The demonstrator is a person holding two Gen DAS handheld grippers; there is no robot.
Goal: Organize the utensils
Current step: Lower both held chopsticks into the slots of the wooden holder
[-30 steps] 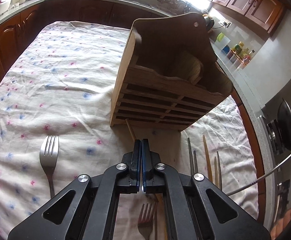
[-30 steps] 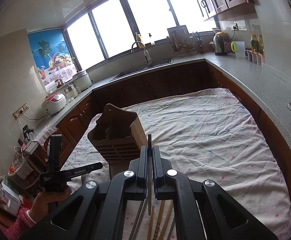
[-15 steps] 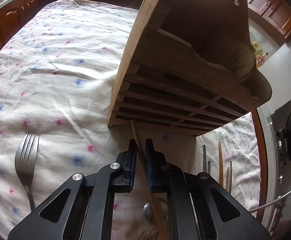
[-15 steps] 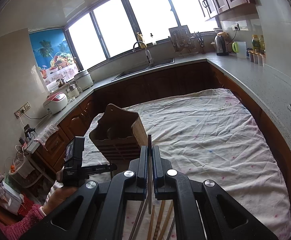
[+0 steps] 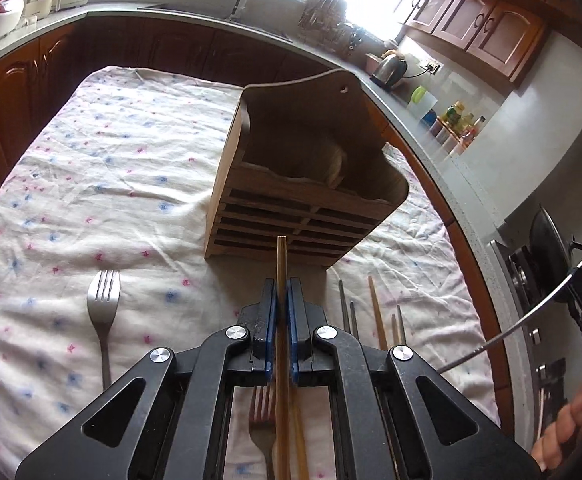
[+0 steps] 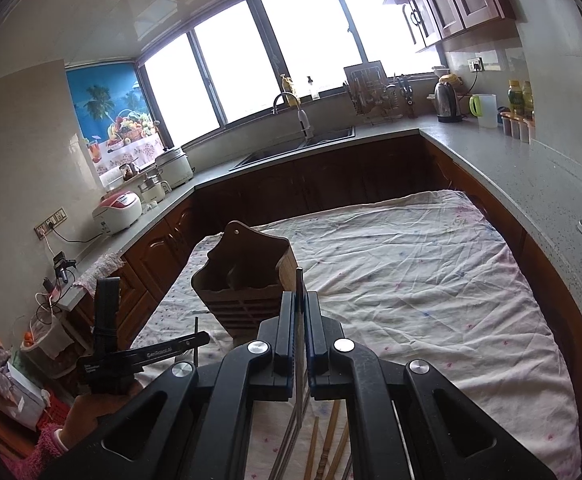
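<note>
Left tool [image 5: 282,300] — blue pads clamped on a slim wooden chopstick [image 5: 281,264], jaws nearly closed, its squared tip reaching toward the slatted front of the wooden utensil holder [image 5: 299,184]. A second ago these jaws were empty. Right tool [image 6: 299,312] — pinched on a thin grey metal chopstick [image 6: 299,280], unchanged. Holder: brown, box-shaped, arched back with a hanging hole, upright on the counter's wrinkled floral cloth [image 5: 91,184]. Steel fork [image 5: 103,300] lies left of the left tool; loose chopsticks [image 5: 375,312], wood and metal, lie right
</note>
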